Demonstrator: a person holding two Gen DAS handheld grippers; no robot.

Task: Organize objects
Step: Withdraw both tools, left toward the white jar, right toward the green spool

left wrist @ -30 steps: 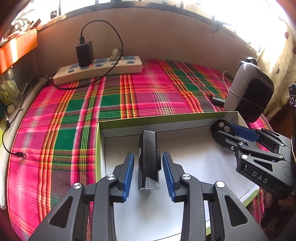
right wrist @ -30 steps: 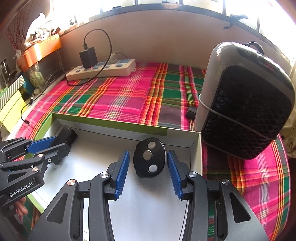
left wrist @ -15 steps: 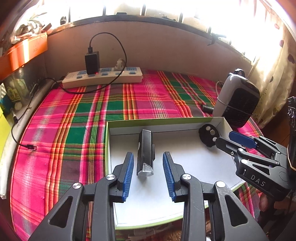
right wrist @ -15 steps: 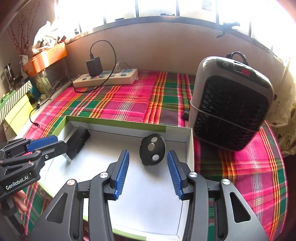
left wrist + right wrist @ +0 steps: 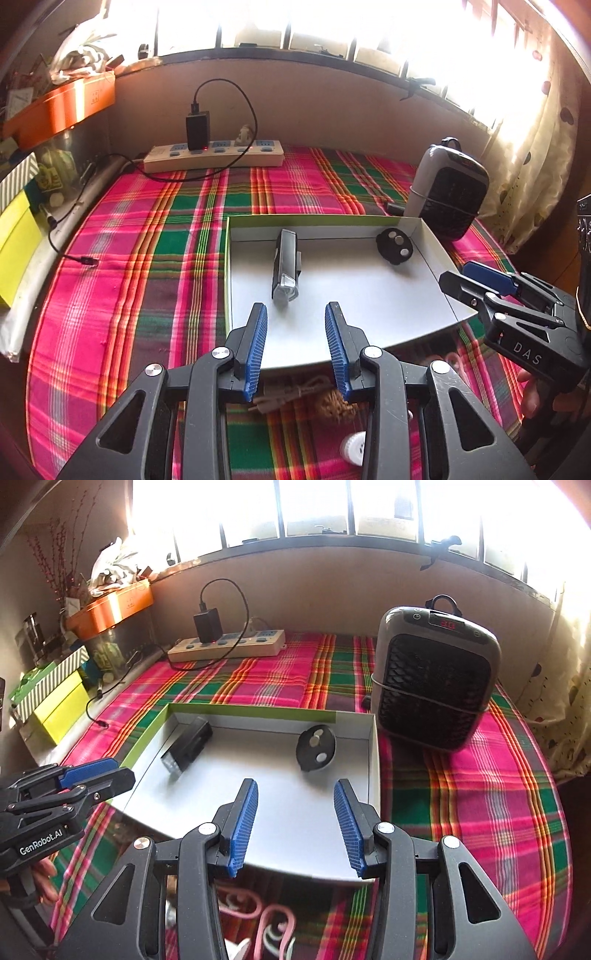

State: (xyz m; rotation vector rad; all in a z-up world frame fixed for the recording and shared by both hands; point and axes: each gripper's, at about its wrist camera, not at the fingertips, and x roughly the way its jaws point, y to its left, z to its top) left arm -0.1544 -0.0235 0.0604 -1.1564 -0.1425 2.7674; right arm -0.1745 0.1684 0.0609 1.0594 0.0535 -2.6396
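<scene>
A shallow white box with green sides lies on the plaid cloth. Inside it rest a long black bike light on the left and a black oval piece with silver discs by the far right corner. My left gripper hovers open over the box's near edge, the light lying beyond its fingertips. Over the near right part of the box my right gripper stands open and empty, with the oval piece farther off. Each gripper shows in the other's view, the right gripper and the left gripper.
A grey and black heater stands right of the box. A power strip with a black charger lies by the back wall. Loose cables, a brown tuft and a white cap lie near the front edge. Boxes line the left.
Both grippers have drawn back and risen from the box. The bike light and oval piece, earlier between the fingers, now lie beyond the fingertips in the box.
</scene>
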